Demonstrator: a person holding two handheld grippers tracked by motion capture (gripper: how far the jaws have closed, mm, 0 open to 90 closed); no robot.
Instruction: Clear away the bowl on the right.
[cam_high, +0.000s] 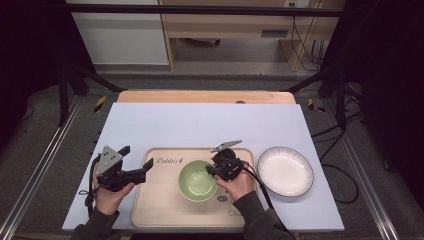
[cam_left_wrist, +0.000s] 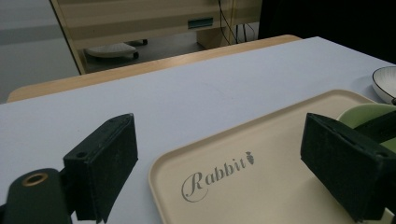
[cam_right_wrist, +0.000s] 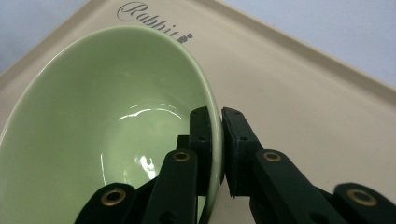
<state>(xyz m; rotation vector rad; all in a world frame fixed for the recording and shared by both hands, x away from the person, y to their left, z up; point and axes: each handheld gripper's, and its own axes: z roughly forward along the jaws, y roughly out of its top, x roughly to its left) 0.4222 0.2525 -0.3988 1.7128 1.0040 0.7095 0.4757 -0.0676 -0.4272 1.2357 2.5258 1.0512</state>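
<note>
On the beige tray (cam_high: 160, 205), right of centre, sits the green bowl (cam_high: 196, 181), mouth up in the high view; it's round, so no long axis to call. Right gripper view has the bowl's rim running up and away from the camera and the bowl looking tipped, but that camera rides the hand, so whether the bowl is actually tilted or lifted off the tray I can't tell. Right gripper (cam_right_wrist: 216, 140): jaws nearly together, clamped on the bowl's rim at its right-hand side, one pad inside the bowl against the inner wall, the other outside against the outer wall. Only the thin ceramic wall is between the pads. In the high view the right gripper (cam_high: 214, 170) comes in from the right edge of the bowl, hand behind it over the tray's lower right. Left gripper (cam_high: 137, 162): jaws spread wide, nothing between them, nothing touched. It hovers at the tray's left edge, pointing right toward the bowl. Left gripper view shows the wide gap between the two black pads (cam_left_wrist: 105, 163), with the tray's corner and the "Rabbit" lettering (cam_left_wrist: 217, 173) below it, bowl edge peeking past the right-hand pad. Bowl is well apart from the left gripper, gripped by the right. White plate (cam_high: 285, 171) lies off the tray to the right on the pale blue table mat (cam_high: 200, 125), just beside the tray edge.
</note>
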